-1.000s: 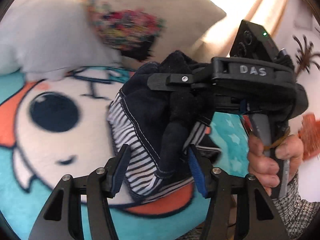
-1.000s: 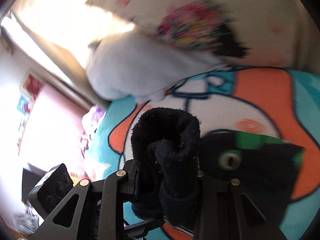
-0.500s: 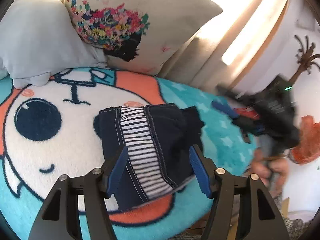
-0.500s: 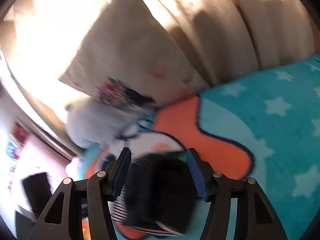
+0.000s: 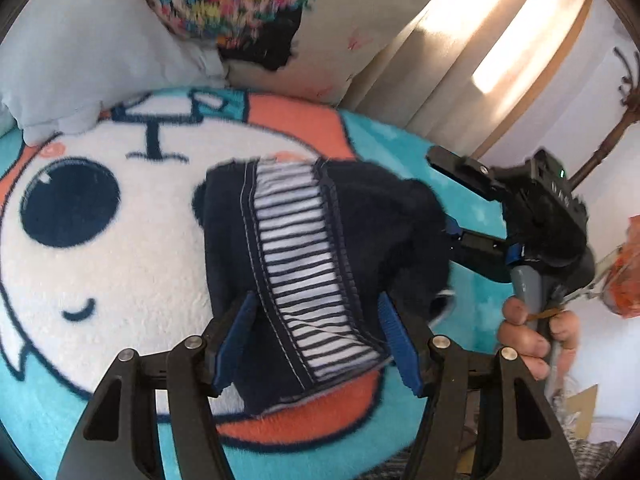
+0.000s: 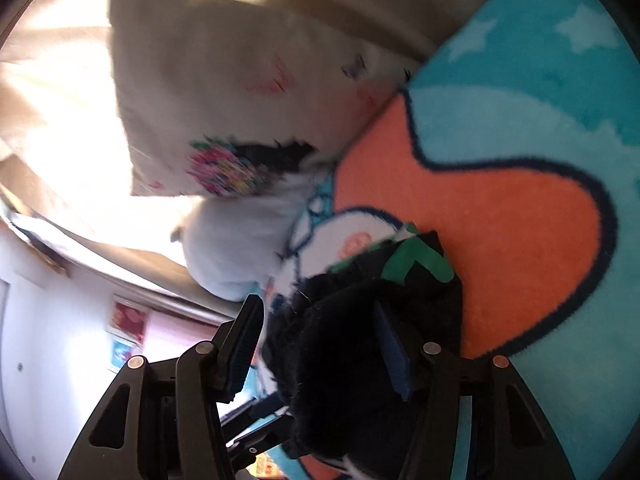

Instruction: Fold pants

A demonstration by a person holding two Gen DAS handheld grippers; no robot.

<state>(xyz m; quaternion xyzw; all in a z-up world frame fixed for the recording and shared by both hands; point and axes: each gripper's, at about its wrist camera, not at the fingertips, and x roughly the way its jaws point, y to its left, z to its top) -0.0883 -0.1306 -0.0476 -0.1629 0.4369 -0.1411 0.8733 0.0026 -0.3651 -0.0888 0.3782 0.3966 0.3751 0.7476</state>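
Pants folded on a cartoon blanket.
Both hand-held grippers, left and right, gape around the dark bundle, gripping nothing; motion blur hides its near edge in the right view.

Dark pants between parted tongs

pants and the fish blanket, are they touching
Touching. The left wrist view shows the folded pants lying flat on the blanket, no gap beneath their edges.
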